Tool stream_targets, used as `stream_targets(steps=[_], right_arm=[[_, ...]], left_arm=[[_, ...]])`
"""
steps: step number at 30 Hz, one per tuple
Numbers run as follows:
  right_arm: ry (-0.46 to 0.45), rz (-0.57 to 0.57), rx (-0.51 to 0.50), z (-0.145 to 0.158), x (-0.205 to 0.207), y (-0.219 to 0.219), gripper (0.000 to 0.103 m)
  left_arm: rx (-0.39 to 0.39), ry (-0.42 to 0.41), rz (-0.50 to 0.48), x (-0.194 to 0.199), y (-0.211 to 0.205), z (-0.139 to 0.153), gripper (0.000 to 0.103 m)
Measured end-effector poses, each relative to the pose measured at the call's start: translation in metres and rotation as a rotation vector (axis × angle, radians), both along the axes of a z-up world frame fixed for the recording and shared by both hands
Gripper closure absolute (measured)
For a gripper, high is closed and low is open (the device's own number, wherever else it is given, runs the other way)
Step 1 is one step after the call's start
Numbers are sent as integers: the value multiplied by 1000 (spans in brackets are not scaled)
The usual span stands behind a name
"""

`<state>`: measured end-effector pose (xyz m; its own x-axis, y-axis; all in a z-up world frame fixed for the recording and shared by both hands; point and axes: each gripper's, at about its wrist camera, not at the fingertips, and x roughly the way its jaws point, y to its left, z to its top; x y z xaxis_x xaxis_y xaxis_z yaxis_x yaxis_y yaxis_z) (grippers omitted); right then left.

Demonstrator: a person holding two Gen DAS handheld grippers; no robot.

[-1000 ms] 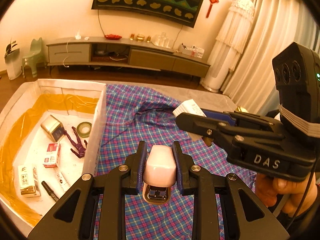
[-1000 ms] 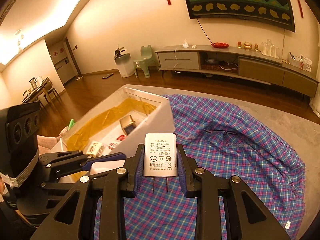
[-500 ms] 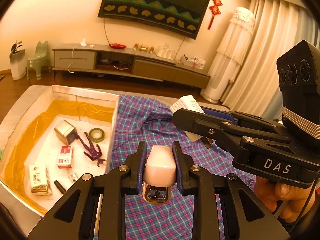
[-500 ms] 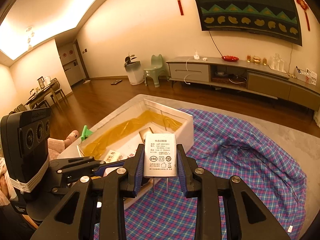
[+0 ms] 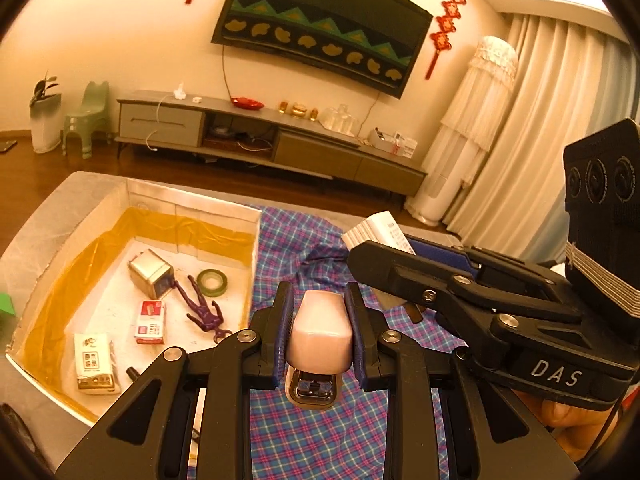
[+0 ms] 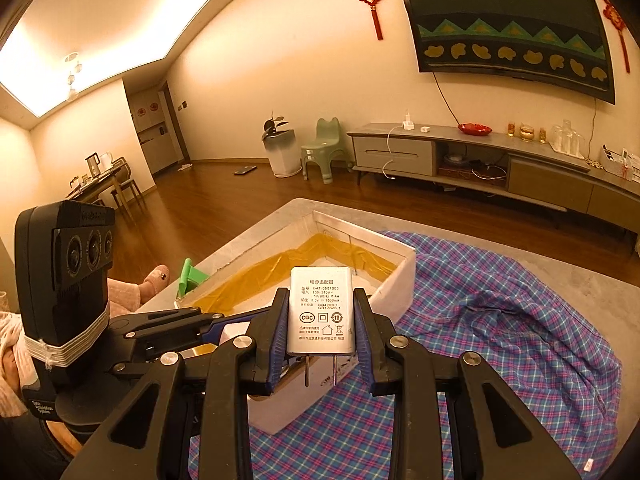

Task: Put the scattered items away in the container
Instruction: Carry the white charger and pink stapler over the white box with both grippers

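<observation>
Both claws are loaded, the left claw [image 5: 320,344] pinching a pink stapler [image 5: 319,340] and the right claw [image 6: 322,324] a white charger [image 6: 321,310], with the open box [image 5: 254,264] ahead and left, nearer the left claw.

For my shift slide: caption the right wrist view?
Right gripper clamps a white power adapter above the plaid cloth, beside the yellow-lined box.

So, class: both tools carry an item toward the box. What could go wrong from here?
1. The charger is held only by its lower sides, prongs down; it could tip out.
2. The right tool sits close beside the left tool; they could collide over the box.
3. The stapler might land on the figurine.
</observation>
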<state>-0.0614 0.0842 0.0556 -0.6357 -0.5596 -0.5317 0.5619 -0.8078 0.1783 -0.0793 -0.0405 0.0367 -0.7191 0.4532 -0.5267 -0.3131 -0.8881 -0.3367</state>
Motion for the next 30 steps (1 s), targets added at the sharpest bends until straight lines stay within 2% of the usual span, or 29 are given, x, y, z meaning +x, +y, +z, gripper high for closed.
stream_targets(steps=[14,30], right_arm=[[12,27,-36,7,-1,-22,71],[-8,67,-43,-2,-13,-48,72]], left_arm=[[36,-1,50,-6,-29,0,77],[117,-20,165,-23,-90,-2,77]])
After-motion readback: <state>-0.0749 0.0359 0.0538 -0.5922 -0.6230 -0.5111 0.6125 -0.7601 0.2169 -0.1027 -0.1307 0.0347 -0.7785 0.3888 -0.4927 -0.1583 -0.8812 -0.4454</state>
